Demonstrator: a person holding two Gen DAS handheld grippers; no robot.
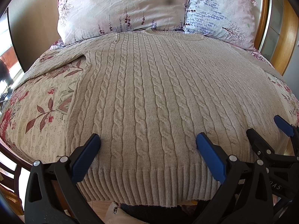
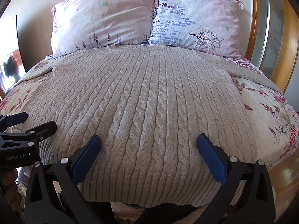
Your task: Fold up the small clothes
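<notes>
A beige cable-knit sweater lies flat on the bed, collar toward the pillows, ribbed hem hanging over the near edge; it also shows in the right wrist view. Its sleeves spread out to both sides. My left gripper is open and empty, its blue pads hovering over the hem's left part. My right gripper is open and empty over the hem's right part. The right gripper shows at the right of the left wrist view, and the left gripper at the left of the right wrist view.
Two floral pillows lean at the head of the bed. A flowered bedspread lies under the sweater. A wooden headboard frame stands at the right. Wooden floor shows beside the bed.
</notes>
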